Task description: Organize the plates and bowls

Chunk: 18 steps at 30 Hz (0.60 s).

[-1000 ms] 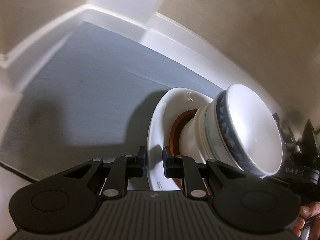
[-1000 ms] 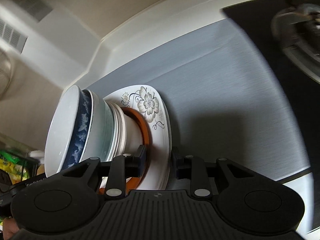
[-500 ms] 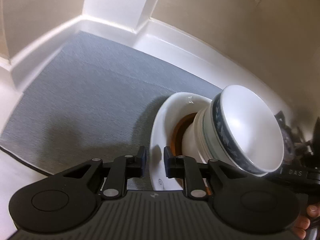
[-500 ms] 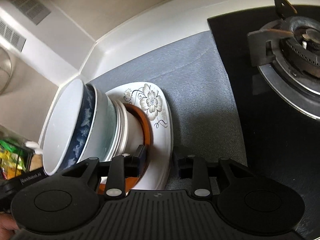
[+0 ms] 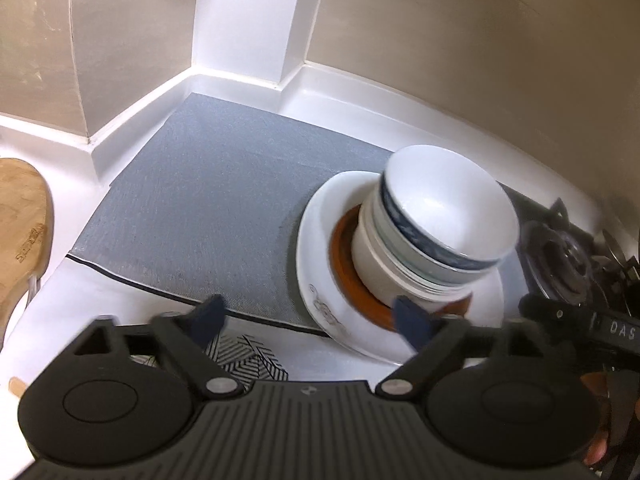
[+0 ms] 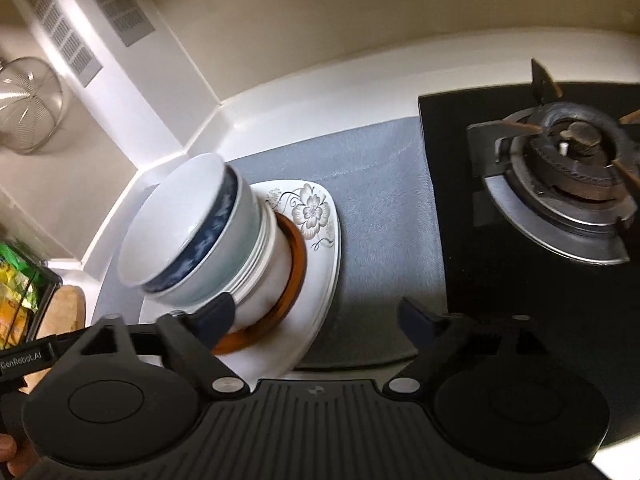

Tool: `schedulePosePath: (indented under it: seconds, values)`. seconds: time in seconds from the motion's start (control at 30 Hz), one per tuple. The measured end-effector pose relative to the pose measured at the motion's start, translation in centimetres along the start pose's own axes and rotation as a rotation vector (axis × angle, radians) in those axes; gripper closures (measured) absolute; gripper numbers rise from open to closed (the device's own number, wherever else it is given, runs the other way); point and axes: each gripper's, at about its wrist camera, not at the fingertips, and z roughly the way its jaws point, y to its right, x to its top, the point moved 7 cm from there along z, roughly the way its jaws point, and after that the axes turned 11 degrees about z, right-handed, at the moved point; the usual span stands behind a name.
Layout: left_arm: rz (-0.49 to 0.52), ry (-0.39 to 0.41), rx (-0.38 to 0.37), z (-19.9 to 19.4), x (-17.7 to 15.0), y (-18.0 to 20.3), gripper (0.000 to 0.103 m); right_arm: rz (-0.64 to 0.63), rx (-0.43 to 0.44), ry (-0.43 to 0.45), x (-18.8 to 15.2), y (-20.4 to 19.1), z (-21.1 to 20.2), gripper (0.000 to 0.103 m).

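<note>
1. Left wrist view: the left gripper [image 5: 308, 322] is filling the bottom of the frame, its jaws having just been opening and now standing released, wide apart, with nothing pressed between them.
2. The stack of bowls [image 5: 436, 232] is sitting at centre right on an orange plate [image 5: 344, 264], which is lying on a white flowered plate [image 5: 316, 240]; that plate is resting on the grey mat [image 5: 200, 216] covering the table.
3. A wooden board [image 5: 20, 224] is showing at the left edge.
4. Right wrist view: the right gripper [image 6: 316, 316] is occupying the bottom, its jaws having just been opening and now released, gripping nothing.
5. The bowls [image 6: 192, 240] and plates are sitting at centre left, with the left finger overlapping their near edge.
6. A gas burner [image 6: 568, 172] is sitting at upper right.
</note>
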Motion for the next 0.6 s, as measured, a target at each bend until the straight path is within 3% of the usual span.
schedulePosePath:
  seconds: [0.1,0.23,0.6]
  values:
    - [0.04,0.016,0.011,-0.8,0.5,0.4,0.0,-0.022,-0.028,0.007,-0.9,-0.9,-1.5,0.0]
    - [0.084,0.002,0.011,-1.8,1.3,0.5,0.0,-0.051,-0.066,0.044,-1.3,-2.3,-2.8,0.0]
    - [0.152,-0.025,-0.087,-3.7,0.4,0.2,0.0,-0.011,-0.19,0.095,-4.4,-5.6,-7.4,0.0]
